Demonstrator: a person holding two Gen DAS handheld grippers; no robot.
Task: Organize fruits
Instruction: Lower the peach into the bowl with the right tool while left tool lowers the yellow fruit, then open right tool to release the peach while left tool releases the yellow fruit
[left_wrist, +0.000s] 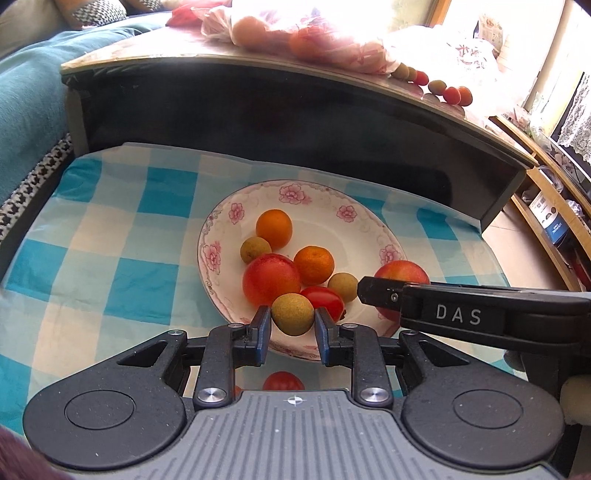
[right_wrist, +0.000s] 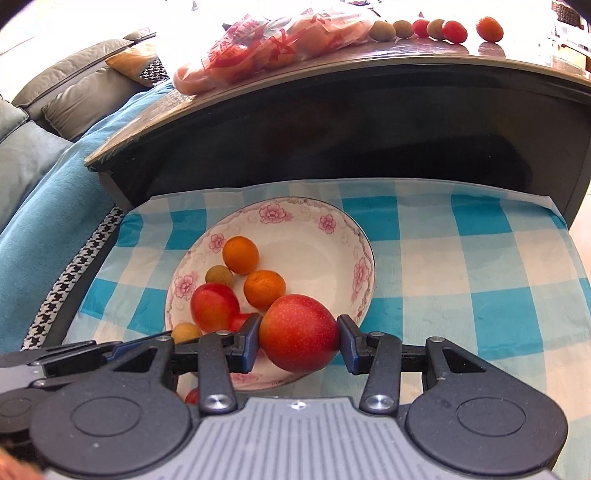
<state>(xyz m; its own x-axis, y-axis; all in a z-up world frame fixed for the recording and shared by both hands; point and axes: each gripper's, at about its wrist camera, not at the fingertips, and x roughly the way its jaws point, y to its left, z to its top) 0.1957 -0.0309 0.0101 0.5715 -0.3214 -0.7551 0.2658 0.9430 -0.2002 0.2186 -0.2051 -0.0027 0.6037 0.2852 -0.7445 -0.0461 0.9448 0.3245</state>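
A white plate with pink flowers (left_wrist: 221, 236) (right_wrist: 317, 251) sits on a blue checked cloth (left_wrist: 110, 258) (right_wrist: 461, 266). It holds two oranges (left_wrist: 274, 228), a red plum (left_wrist: 271, 278), a cherry tomato (left_wrist: 325, 300) and brown longans (left_wrist: 255, 249). My left gripper (left_wrist: 292, 326) is shut on a longan (left_wrist: 292, 314) above the plate's near rim. My right gripper (right_wrist: 298, 341) is shut on a large red plum (right_wrist: 298, 332) over the plate's near edge; it also shows in the left wrist view (left_wrist: 400, 275) behind the right gripper's finger.
A dark raised shelf (left_wrist: 295, 110) (right_wrist: 332, 110) stands behind the cloth. On it lie a plastic bag of fruit (right_wrist: 266, 48) and a row of small loose fruits (right_wrist: 436, 27) (left_wrist: 443, 90). A tomato (left_wrist: 283, 381) lies under my left gripper. A sofa (right_wrist: 55, 110) is left.
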